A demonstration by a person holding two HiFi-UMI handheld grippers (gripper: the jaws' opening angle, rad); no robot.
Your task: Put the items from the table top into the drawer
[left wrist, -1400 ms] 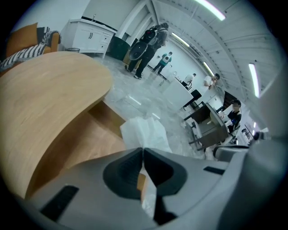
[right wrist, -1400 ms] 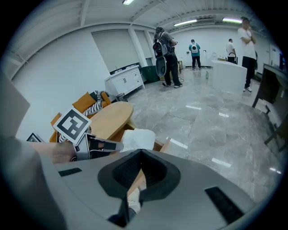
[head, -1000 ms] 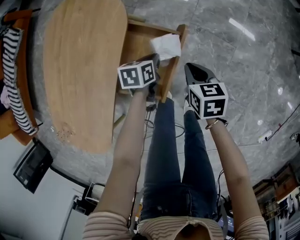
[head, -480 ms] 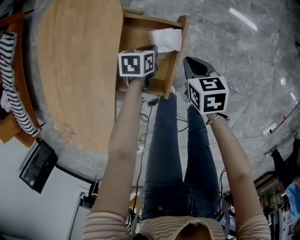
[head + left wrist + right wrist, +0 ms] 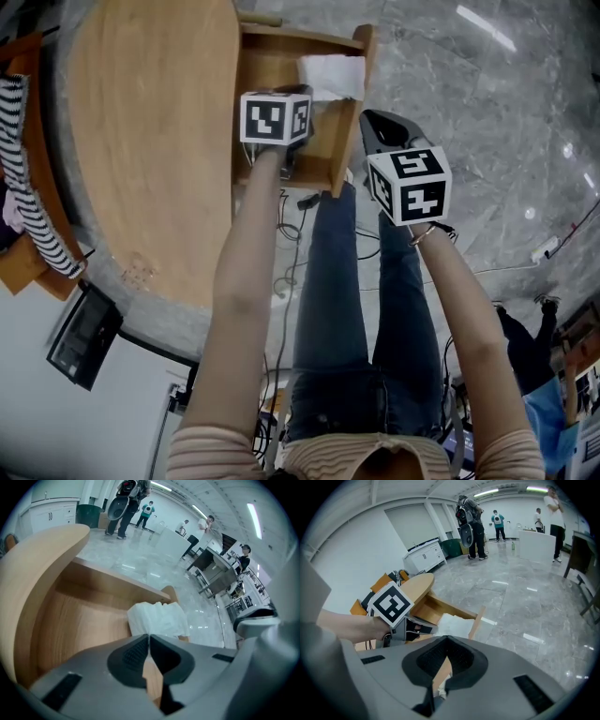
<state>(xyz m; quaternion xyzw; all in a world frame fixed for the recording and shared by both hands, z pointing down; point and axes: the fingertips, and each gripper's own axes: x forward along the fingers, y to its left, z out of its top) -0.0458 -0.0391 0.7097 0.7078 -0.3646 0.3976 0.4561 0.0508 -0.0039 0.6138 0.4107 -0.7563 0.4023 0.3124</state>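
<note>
Colour findings. The left claw (image 5: 149, 638) has a mid-grey body with charcoal pads that carry a fine ribbed pattern. Its marker cube (image 5: 274, 117) is white with black square markers. The right claw (image 5: 446, 641) has the same grey body and dark pads, and its marker cube (image 5: 410, 186) is likewise black on white.

- Just ahead of the left claw, the cloth (image 5: 157, 619) is plain white.
- Beneath and ahead of that claw, the drawer (image 5: 84, 620) is warm light-brown wood with faint grain.
- Left of it, the counter (image 5: 150, 141) is paler wood with one small speckled patch.
- Beyond the right claw, the floor (image 5: 487, 141) is grey marble with pale veins.
- Far left of both claws, a garment (image 5: 23, 178) has black and white stripes.
- Below the claws, the trousers (image 5: 328, 309) are blue denim.
</note>
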